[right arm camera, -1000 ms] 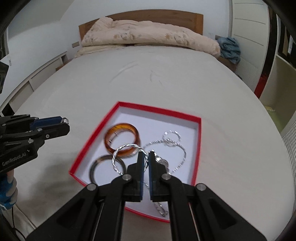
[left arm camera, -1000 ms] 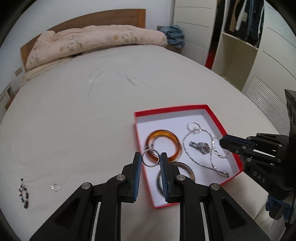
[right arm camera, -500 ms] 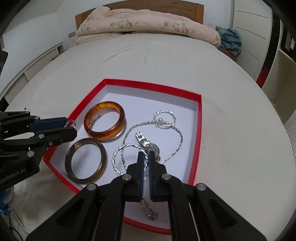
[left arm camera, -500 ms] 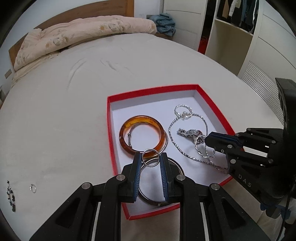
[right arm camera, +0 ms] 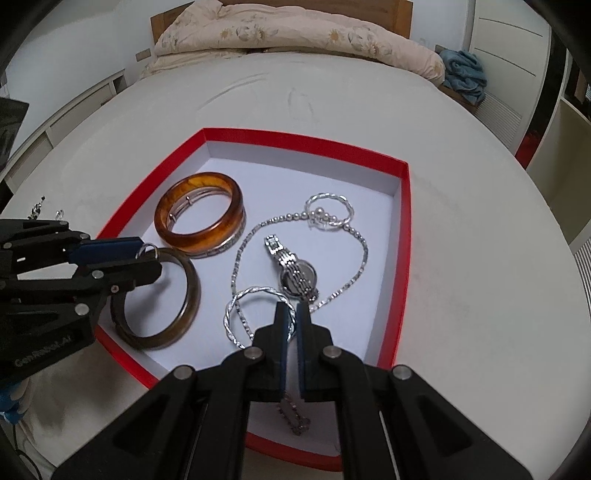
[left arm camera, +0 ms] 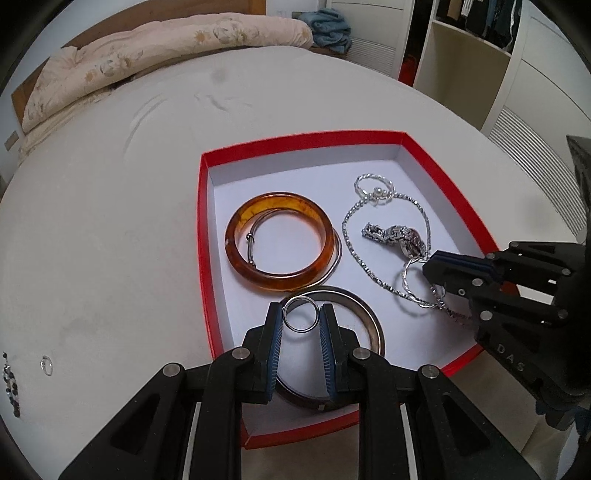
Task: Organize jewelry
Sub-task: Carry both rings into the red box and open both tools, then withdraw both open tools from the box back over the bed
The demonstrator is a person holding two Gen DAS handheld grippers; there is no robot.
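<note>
The left gripper (left arm camera: 301, 320) is pinching a small silver ring (left arm camera: 300, 314) over the dark bangle (left arm camera: 371, 325) inside the red box (left arm camera: 201, 236) on the bed (left arm camera: 110, 221). The right gripper (right arm camera: 291, 316) is squeezing a twisted silver bangle (right arm camera: 236, 306) beside the watch (right arm camera: 293, 271) and amber bangle (right arm camera: 199, 214).

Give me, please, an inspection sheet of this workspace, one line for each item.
Surface: white bed sheet, lightly creased.
Job's things: red box holding amber bangle, dark bangle, watch, chain.
Clutter: small ring and beaded piece on the sheet.
Grippers: left hand-held gripper clamps a small silver ring; right hand-held gripper pinches a twisted silver bangle.
Cables: nothing seen.
Surroundings: folded quilt, wardrobe.
</note>
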